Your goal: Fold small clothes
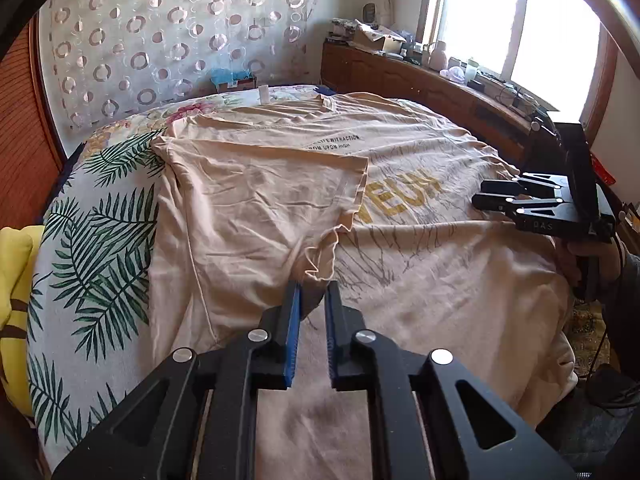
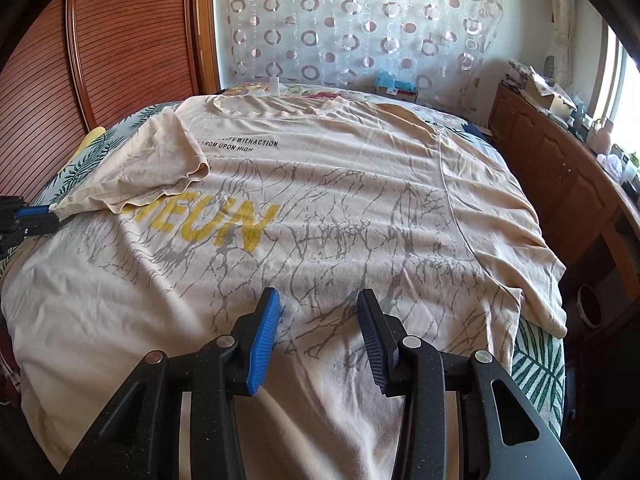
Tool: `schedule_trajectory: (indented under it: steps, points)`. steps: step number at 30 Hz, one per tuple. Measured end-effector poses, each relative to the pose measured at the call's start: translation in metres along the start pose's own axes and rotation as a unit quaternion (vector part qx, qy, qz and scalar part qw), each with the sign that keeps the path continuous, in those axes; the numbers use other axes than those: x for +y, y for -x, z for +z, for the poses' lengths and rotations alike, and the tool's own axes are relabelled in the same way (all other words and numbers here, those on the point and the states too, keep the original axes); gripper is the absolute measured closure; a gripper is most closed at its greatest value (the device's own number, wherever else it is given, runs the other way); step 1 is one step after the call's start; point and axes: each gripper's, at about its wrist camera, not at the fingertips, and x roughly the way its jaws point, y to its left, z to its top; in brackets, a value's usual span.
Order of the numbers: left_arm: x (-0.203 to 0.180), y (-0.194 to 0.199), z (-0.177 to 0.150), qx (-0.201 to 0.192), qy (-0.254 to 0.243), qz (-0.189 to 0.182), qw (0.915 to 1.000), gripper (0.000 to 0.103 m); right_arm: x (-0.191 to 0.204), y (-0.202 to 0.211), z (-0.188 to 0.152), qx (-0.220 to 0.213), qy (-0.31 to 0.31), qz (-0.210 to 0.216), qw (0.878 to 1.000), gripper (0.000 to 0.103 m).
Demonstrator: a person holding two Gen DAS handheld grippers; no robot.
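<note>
Beige cloth covers nearly all of the bed (image 2: pixel 540 368). It is a big T-shirt (image 2: pixel 340 208), lying flat with its neck at the far edge and its bottom hem at the near edge. The left sleeve (image 1: pixel 260 188) is folded over onto the chest. The left claw (image 1: pixel 313 292) is clenched on the hem of that sleeve, and its 2 blue pads have only a thin gap with the cloth pinched at the tips. The right claw (image 2: pixel 318 300) is released. Its pads stand apart over the bottom part of the shirt, near the middle of the near edge, with nothing between them.

Black words (image 2: pixel 240 146) on the chest say "LIFE WITH ACTION" and "FROM UPON HIGH". Big yellow letters (image 2: pixel 224 224) sit lower down, and the sleeve hides the first ones. Grey crack lines run over the front.

Green leaves are printed on the bed's sheet. A yellow pillow (image 1: pixel 16 280) sits at the left edge. A long wooden cabinet (image 2: pixel 560 168) with clutter on top runs along the right edge, under the window. A curtain with rings (image 2: pixel 360 20) hangs past the far edge.
</note>
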Motion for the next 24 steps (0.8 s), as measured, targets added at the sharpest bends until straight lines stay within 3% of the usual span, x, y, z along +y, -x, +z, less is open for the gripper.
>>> schedule_trajectory:
  steps: [4,6,10,18,24]
  points:
    - [0.003,0.008,0.000,-0.015,0.011,-0.014,0.9997,0.058,0.000,0.001,0.000,0.000,0.000,0.000,1.000,0.061]
    - [0.004,0.010,0.002,-0.021,0.015,-0.009,0.9996,0.054,0.000,0.001,0.000,0.000,0.000,0.000,1.000,0.061]
    - [0.010,0.009,0.011,-0.032,0.023,0.012,0.9991,0.025,0.000,0.001,0.000,0.000,0.000,0.000,1.000,0.061]
    - [0.027,-0.022,0.027,-0.009,0.033,0.072,0.9968,0.024,0.000,0.001,0.000,0.000,0.000,0.000,1.000,0.061]
    - [0.037,-0.050,0.032,0.020,0.044,0.081,0.9955,0.024,0.000,0.001,0.000,0.000,0.000,0.000,1.000,0.061]
